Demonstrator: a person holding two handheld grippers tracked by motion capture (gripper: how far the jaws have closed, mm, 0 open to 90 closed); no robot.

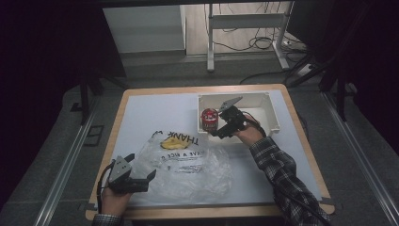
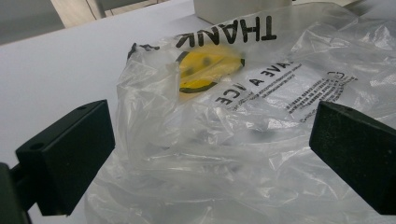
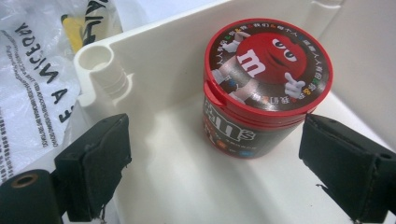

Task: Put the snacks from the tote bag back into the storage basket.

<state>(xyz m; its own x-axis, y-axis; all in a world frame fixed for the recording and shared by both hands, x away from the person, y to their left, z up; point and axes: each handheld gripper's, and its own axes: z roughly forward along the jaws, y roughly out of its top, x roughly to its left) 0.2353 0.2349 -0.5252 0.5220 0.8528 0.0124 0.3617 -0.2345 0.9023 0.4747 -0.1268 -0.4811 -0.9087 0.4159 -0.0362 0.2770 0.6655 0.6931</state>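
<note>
Reaching into the white bin (image 1: 273, 123), the right gripper (image 3: 212, 163) has its fingers (image 3: 95, 163) spread wide with nothing between the pads, and the red candy tub (image 3: 266, 88) stands upright just ahead of them, near the bin's left wall and corner post. In the right gripper view the tub sits off toward the right finger rather than midway in the gap, apart from both pads. The likely trouble is a lopsided close: if the fingers come together from here, I judge the right pad would meet the tub first and shove or tip it against the wall instead of clamping it; the round, smooth side could also slip out, and the left finger might catch the bin's rim or post. Centring the gap over the tub looks wise. The left gripper (image 1: 136, 181) hovers with its fingers (image 2: 65, 154) apart at the near edge of the crinkled plastic bag (image 1: 188, 162) on the tabletop (image 1: 141, 113); that thin film could snag or drag
</note>
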